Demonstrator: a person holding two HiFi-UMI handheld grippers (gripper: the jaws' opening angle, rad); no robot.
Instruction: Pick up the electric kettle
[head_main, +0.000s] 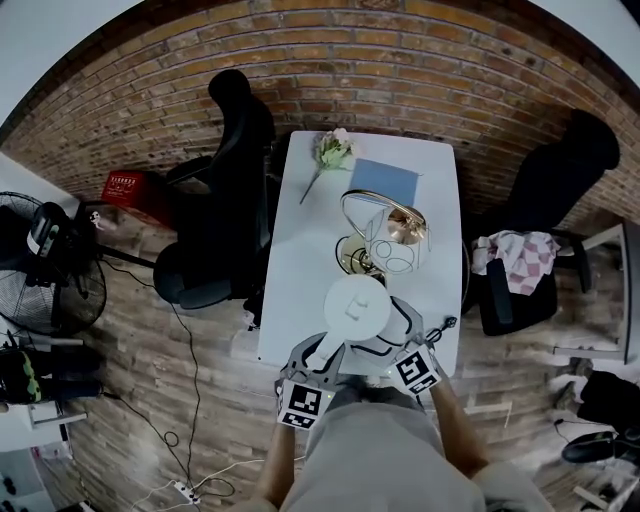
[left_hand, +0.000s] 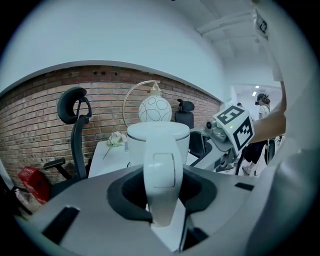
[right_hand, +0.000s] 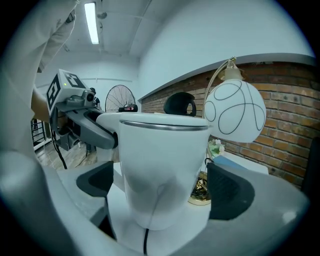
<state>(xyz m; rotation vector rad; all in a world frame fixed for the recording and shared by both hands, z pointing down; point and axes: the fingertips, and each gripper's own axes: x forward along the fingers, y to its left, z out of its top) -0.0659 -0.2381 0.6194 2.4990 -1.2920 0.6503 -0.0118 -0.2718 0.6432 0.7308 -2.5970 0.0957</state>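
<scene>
At the near end of the white desk (head_main: 300, 262) is the electric kettle (head_main: 357, 308). It is white all over, with a round flat lid, a thin metal band under the lid and a broad white handle (left_hand: 161, 172) which carries a rectangular plate. From the left, the left tool (left_hand: 162, 197) is clenched on this handle, and its dark pads press on both sides of it low down. From the right, the right tool (right_hand: 162, 190) is released: its jaws stand wide apart with the kettle's body between them, and a gap shows between each pad and the white wall. A dark cord (right_hand: 145, 242) shows under the body.

From the head view the lid covers the body and the foot of the kettle, and the person (head_main: 375, 460) covers the near desk edge. So I cannot tell if the foot rests on the desk. From the left gripper view the handle hides much of the body.

A black office chair (head_main: 225, 200) stands close against the left edge of the desk. Left of the kettle there is open white surface up to a flower (head_main: 333, 150) at the far end. Just behind the kettle stands a lamp (head_main: 392, 240) with a gold foot and a globe shade, and behind it lies a blue sheet (head_main: 383, 182). A second chair (head_main: 540, 190) is apart from the right edge.
</scene>
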